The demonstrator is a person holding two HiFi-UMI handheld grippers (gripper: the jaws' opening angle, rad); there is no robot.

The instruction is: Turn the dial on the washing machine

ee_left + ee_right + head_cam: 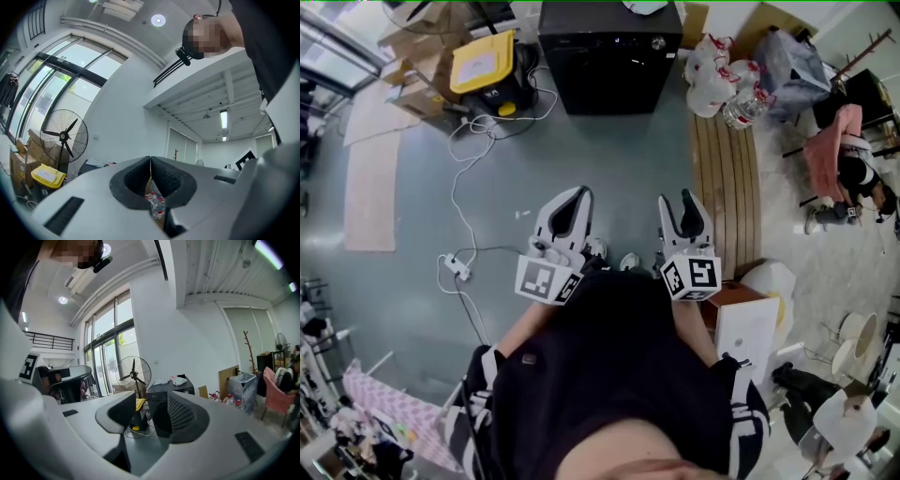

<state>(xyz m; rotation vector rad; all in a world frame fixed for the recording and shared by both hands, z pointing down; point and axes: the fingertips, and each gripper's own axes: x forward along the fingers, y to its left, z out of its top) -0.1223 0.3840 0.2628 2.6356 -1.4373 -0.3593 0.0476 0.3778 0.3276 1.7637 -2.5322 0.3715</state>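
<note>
The black washing machine (609,56) stands against the far wall, with its small silver dial (657,42) near the top right of its front. Both grippers are held low in front of the person, well short of the machine. My left gripper (582,192) points toward it with its jaws shut and nothing between them; in the left gripper view the left gripper (150,161) has its tips meeting. My right gripper (677,202) is open and empty. Beyond the parted jaws of the right gripper (151,404), the washing machine (172,386) stands across the floor.
A yellow-lidded machine (485,61) stands left of the washer, and white cables run to a power strip (455,267) on the floor. Bags of bottles (727,84) and a slatted wooden board (727,178) lie to the right. A standing fan (133,371) stands by the windows.
</note>
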